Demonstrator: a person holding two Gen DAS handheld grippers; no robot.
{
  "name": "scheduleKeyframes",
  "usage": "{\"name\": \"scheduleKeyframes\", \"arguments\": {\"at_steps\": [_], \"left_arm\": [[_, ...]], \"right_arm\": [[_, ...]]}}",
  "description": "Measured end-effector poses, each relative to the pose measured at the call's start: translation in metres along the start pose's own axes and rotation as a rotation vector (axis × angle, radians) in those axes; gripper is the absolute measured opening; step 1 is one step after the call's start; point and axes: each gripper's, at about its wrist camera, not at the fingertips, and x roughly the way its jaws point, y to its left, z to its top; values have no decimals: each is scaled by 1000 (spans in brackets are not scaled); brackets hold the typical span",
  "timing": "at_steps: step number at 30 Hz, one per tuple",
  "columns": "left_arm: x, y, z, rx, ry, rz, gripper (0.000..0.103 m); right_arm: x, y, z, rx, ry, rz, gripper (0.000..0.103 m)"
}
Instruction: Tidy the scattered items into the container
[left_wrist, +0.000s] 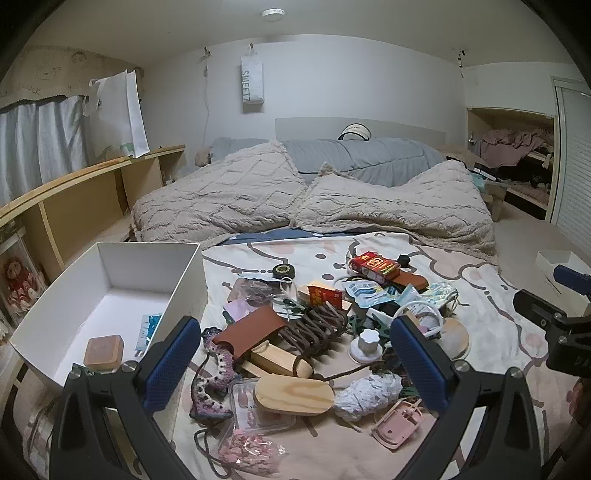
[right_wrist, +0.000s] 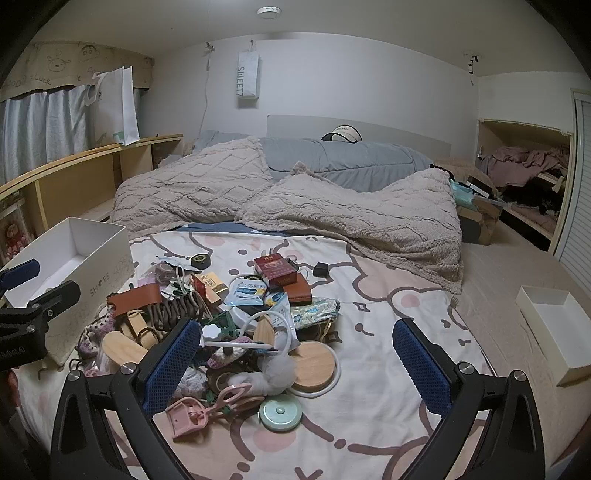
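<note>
Left gripper (left_wrist: 295, 363): my jaws stand wide, nothing between the pads; lower centre of the left view, above the pile.
Right gripper (right_wrist: 297, 363): my jaws stand wide, nothing held; lower centre of the right view, over the pile's right edge.
Box (left_wrist: 168, 266): white, open-topped, on the bed at left of the left view, just beside the pile.
Box contents: a brown block (left_wrist: 103, 351) near the front wall; a blue-white packet (left_wrist: 147, 328) behind it.
Pile (left_wrist: 317, 325): scattered items heaped on the bed sheet (right_wrist: 388, 332), centre of both views, outside the box.
Red pack (left_wrist: 373, 268): upper right of the pile, lying on a brown wallet (left_wrist: 412, 280).
Tape roll (left_wrist: 283, 271): black, far edge of the pile.
Leather sleeve (left_wrist: 251, 330): brown, left of the pile, touching wooden blocks (left_wrist: 280, 360).
Wooden oval (left_wrist: 295, 397): front of the pile, resting on a clear nail case (left_wrist: 255, 413).
Crochet strip (left_wrist: 216, 380): purple, at the pile's left edge, near the box.
Wooden lid (right_wrist: 314, 363): round, ringed in white, right of the pile.
Tape measure (right_wrist: 280, 410): pale green disc, front of the pile, apart from the lid.
Pink clip (right_wrist: 192, 411): front left of the pile in the right view.
Tray (right_wrist: 554, 328): small, white, right edge of the bed, well apart from the pile.
</note>
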Motion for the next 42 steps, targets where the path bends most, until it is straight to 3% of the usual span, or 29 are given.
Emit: {"name": "scheduleKeyframes", "arguments": {"at_steps": [42], "left_arm": [[1,0,-2,5,1,-3,103]], "right_arm": [[-1,4,0,-10,1,0,103]]}}
